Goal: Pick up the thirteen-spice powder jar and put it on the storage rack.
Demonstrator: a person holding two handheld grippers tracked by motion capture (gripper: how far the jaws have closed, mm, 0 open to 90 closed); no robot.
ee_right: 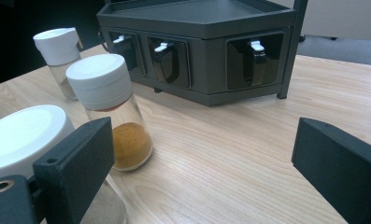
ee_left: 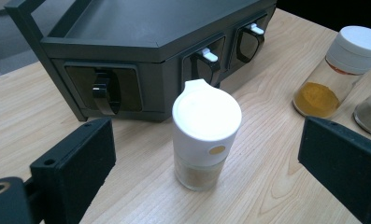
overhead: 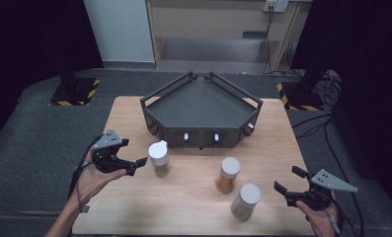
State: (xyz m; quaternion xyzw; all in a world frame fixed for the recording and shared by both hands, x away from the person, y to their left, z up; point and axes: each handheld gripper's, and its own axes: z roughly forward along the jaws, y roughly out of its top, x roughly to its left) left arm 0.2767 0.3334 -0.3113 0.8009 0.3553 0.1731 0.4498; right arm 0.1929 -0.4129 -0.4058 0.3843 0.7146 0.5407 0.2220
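Note:
A white flip-cap jar point(overhead: 158, 154) stands on the wooden table point(overhead: 193, 212), just in front of a dark angular rack point(overhead: 198, 106). My left gripper point(overhead: 134, 151) is open at the jar's left, pointing at it. In the left gripper view the jar point(ee_left: 206, 121) stands ahead of the wide-apart jaws of that gripper point(ee_left: 206, 156), untouched. My right gripper point(overhead: 288, 178) is open near the table's front right with nothing between its fingers point(ee_right: 204, 158). An orange-powder jar point(overhead: 228, 175) and a pale-powder jar point(overhead: 246, 201) stand to its left.
The rack's front face point(ee_right: 202, 65) carries several small latched drawers with white tabs. In the right gripper view the pale-powder jar's white lid point(ee_right: 19, 135) sits close by the left jaw, with the orange-powder jar point(ee_right: 113, 112) behind it. Bare wood lies right of the jars.

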